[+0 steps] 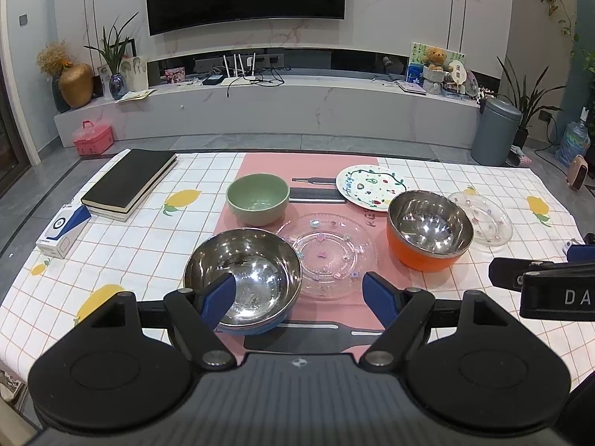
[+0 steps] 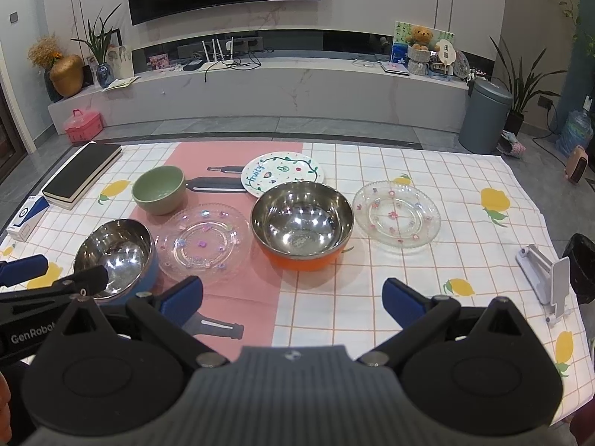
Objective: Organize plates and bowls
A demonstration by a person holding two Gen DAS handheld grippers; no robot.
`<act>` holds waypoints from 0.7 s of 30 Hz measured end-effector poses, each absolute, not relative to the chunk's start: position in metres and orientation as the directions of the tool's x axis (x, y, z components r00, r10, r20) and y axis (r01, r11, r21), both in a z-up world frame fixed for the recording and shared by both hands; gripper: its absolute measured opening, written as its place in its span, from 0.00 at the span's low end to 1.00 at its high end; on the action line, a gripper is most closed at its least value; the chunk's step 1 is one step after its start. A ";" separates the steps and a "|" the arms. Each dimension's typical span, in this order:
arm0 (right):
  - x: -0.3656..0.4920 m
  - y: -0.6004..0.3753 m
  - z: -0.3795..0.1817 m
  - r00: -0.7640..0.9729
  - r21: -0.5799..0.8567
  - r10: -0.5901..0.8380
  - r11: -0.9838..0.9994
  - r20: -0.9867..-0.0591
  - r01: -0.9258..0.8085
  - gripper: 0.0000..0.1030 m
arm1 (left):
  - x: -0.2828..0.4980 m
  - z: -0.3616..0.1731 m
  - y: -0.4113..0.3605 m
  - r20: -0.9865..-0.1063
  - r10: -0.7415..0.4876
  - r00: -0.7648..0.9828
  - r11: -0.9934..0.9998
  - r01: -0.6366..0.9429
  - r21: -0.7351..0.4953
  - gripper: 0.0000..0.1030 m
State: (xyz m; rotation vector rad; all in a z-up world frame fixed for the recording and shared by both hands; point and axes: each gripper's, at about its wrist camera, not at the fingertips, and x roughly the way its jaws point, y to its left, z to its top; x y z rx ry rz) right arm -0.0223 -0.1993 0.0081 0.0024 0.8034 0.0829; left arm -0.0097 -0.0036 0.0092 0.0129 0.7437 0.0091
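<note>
Left gripper (image 1: pixel 299 297): fingers wide apart, holding nothing.
Blue steel bowl (image 1: pixel 242 275): at the left finger, which overlaps its rim.
Clear plate (image 1: pixel 331 254): just ahead, between the fingers.
Right gripper (image 2: pixel 292 299): fingers spread wide, empty.
Orange steel bowl (image 2: pixel 302 223): ahead, between the fingers.
Second clear plate (image 2: pixel 396 216): beyond the right finger.

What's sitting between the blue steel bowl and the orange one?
A clear glass plate with little coloured flowers, between blue bowl and orange bowl; the right wrist view shows it.
</note>
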 end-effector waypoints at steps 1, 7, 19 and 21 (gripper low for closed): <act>-0.022 -0.199 0.009 0.691 0.033 0.075 0.997 -0.719 -0.074 0.98 | -0.010 0.009 -0.004 -0.679 0.012 0.734 1.000 -0.003 0.015 0.88; -0.023 -0.198 0.009 0.690 0.034 0.078 0.996 -0.720 -0.077 0.98 | -0.011 0.009 -0.004 -0.682 0.013 0.732 1.000 -0.003 0.016 0.88; -0.024 -0.199 0.007 0.683 0.037 0.082 0.996 -0.726 -0.080 0.98 | -0.013 0.009 -0.004 -0.682 0.012 0.731 1.000 -0.002 0.016 0.88; -0.025 -0.199 0.008 0.683 0.035 0.081 0.996 -0.726 -0.080 0.98 | -0.013 0.009 -0.004 -0.682 0.011 0.731 1.000 -0.001 0.015 0.88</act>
